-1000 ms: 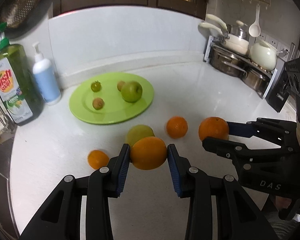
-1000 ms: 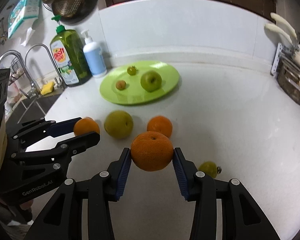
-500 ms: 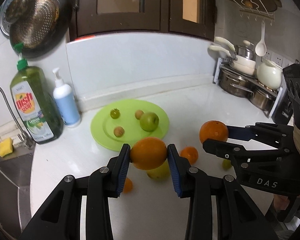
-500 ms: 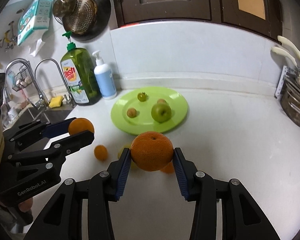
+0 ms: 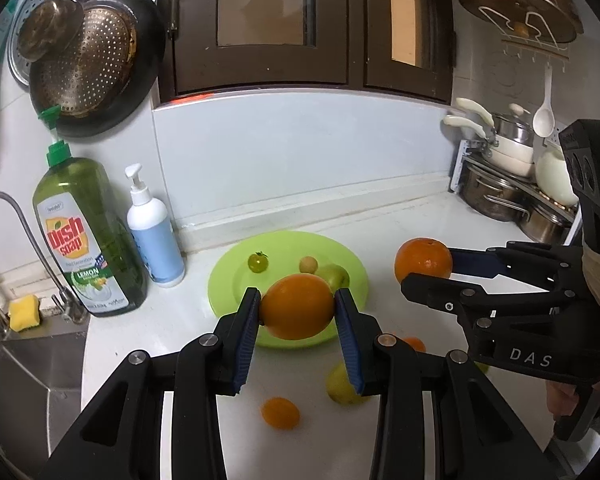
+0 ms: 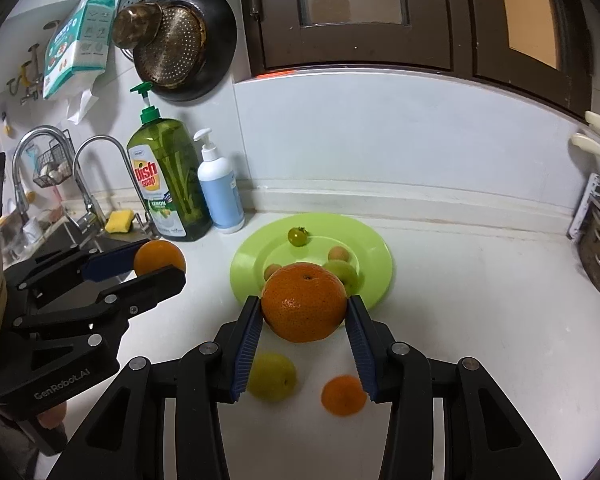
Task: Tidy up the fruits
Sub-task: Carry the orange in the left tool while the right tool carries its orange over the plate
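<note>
The left gripper [image 5: 297,307] clenches a smooth orange [image 5: 296,306] at frame centre; the right gripper [image 6: 303,309] clenches a dimpled orange [image 6: 303,302], both above the green plate [image 6: 376,276] on the bench [image 6: 480,320].

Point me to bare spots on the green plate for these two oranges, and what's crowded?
Free: the green plate front-left, between the left rim and the small brown fruit, and the back-right rim past the other brown fruit. Crowded: mid-plate, around the green apple and green tomato. The plate's near edge is hidden behind the held orange.
</note>
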{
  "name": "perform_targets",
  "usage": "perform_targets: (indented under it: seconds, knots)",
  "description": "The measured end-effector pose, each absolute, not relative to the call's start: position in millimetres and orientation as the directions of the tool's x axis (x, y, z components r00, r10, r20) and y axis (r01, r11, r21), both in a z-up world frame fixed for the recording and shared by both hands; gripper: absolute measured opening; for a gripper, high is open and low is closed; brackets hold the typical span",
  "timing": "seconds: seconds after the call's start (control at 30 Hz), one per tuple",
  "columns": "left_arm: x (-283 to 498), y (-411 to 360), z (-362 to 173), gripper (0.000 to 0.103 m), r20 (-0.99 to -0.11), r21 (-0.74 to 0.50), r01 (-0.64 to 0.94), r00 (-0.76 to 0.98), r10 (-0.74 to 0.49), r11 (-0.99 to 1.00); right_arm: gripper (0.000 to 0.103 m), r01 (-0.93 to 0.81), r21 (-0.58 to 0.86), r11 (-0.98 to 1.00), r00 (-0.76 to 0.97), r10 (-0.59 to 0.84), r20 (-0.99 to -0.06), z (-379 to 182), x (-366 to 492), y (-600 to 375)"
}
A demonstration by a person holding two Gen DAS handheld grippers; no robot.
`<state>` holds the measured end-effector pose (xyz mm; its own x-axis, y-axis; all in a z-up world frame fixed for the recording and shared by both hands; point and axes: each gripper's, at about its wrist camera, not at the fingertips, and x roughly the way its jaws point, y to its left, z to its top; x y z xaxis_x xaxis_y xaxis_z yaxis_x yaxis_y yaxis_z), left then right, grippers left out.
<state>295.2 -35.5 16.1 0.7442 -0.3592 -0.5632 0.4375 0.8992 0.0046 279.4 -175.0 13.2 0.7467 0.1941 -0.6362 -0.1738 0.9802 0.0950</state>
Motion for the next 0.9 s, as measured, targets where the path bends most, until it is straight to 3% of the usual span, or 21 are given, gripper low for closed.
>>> perform_targets:
  seconds: [0.47, 0.9]
  knots:
    - [351, -38, 17, 0.038, -0.560, 0.007, 0.419, 0.754, -0.343, 0.908, 0.044, -0.216, 0.050, 0.975, 0.725, 0.194, -0.661, 14, 348, -174]
    - [410, -38, -1, 0.038, -0.616, 0.005, 0.400, 0.723, -0.312, 0.917, 0.044, -0.271, 0.024, 0.962, 0.671, 0.207, -0.712, -1, 416, -169]
